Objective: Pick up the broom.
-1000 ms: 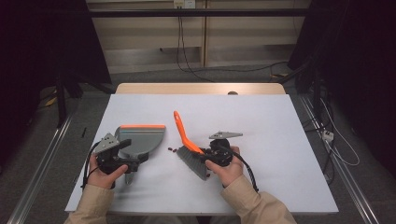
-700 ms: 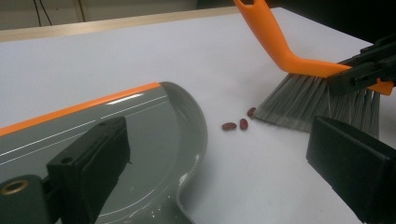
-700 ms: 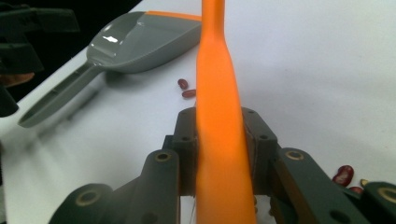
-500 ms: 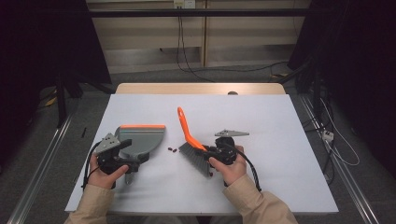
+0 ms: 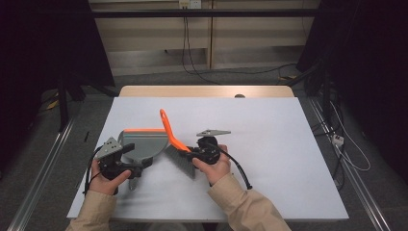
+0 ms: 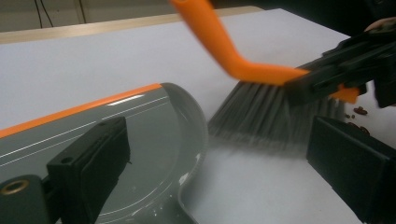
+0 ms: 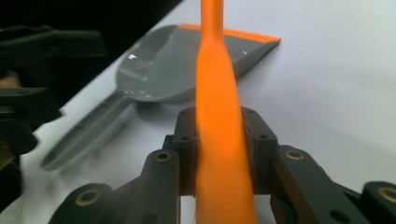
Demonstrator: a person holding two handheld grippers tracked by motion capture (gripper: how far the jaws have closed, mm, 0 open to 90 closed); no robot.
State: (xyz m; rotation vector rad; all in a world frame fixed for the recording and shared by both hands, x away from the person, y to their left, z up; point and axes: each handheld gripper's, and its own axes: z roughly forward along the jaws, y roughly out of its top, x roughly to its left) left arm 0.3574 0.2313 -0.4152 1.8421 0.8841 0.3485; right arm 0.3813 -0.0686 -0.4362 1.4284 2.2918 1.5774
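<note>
I have the right gripper point(image 5: 192, 155) clamped on the orange handle of the brush point(image 5: 174, 139), its two jaws pressing the handle from either side in the right gripper view. Since a second ago I have carried the brush leftward across the white table point(image 5: 269, 125): then it stood well apart from the dustpan point(image 5: 142, 144), with a few dark crumbs lying in the gap between them, and now its grey bristles sit just beside the pan's open edge, blurred in the left gripper view. In that view some crumbs point(image 6: 357, 112) show on the table beyond the bristles. My left gripper point(image 5: 126, 166) is at the dustpan's handle end in the same place as before; the pan rests flat, orange lip toward the far side. Its jaws stand apart in its own view, and I cannot tell whether they grip the handle.
</note>
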